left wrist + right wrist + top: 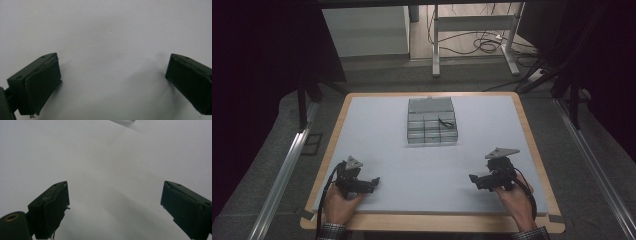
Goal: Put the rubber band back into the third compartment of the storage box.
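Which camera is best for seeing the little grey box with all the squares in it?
The high view: the grey compartment box sits whole on the white table, beyond both grippers. The right gripper view catches what may be a blurred sliver of it at its top edge; the left gripper view shows open jaws over table.

the compartment box (pixel 431 121) at the far middle of the table (pixel 377 150) is too small in the high view to tell what its cells hold; one small dark thing (pixel 445 121) lies in a right-hand cell, its kind unreadable. in the right gripper view a pale blurred sliver (pixel 122 122) is cut off by the top edge. in the left gripper view the right pad (pixel 192 83) runs off the picture's right edge.
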The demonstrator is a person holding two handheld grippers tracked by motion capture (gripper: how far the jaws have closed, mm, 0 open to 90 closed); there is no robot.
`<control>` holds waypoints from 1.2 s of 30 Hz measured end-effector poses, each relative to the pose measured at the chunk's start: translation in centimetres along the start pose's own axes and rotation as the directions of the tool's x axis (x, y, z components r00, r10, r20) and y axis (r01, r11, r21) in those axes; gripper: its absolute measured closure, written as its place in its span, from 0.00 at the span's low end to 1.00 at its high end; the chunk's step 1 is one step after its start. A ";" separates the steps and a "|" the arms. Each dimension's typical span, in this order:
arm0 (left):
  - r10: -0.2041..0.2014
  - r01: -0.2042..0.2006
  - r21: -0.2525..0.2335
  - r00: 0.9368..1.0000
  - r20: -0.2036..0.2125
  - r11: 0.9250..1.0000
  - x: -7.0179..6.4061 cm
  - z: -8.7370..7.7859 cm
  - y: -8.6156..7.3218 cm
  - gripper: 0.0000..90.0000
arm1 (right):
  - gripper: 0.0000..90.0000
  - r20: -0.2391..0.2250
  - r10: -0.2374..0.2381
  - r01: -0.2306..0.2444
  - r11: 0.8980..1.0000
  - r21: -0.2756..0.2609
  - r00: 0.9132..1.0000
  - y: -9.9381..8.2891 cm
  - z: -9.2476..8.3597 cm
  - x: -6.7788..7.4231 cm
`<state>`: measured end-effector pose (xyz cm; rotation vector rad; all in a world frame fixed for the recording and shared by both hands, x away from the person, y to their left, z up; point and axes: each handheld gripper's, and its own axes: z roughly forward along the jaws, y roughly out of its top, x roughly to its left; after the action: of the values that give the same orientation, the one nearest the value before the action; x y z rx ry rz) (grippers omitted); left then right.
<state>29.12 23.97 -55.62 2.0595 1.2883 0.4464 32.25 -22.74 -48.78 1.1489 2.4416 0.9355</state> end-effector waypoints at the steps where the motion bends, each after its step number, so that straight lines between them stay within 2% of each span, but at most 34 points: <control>1: 0.000 0.000 0.000 1.000 0.000 1.000 0.0 0.0 0.0 0.00 | 0.09 0.000 0.000 0.000 1.000 0.000 1.000 0.0 0.0 0.0; 16: 0.000 0.000 0.000 1.000 0.000 1.000 0.0 0.0 0.0 0.00 | 0.09 0.012 0.016 -0.016 1.000 -0.015 1.000 -2.6 -0.9 -0.3; 36: 0.000 0.000 0.000 1.000 0.000 1.000 0.0 0.0 0.0 0.00 | 0.08 0.034 0.035 -0.033 0.998 -0.060 0.999 -5.8 -0.8 -0.3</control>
<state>29.12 23.96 -55.62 2.0591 1.2885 0.4468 28.67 -26.05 -52.06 1.1796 2.3570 0.9829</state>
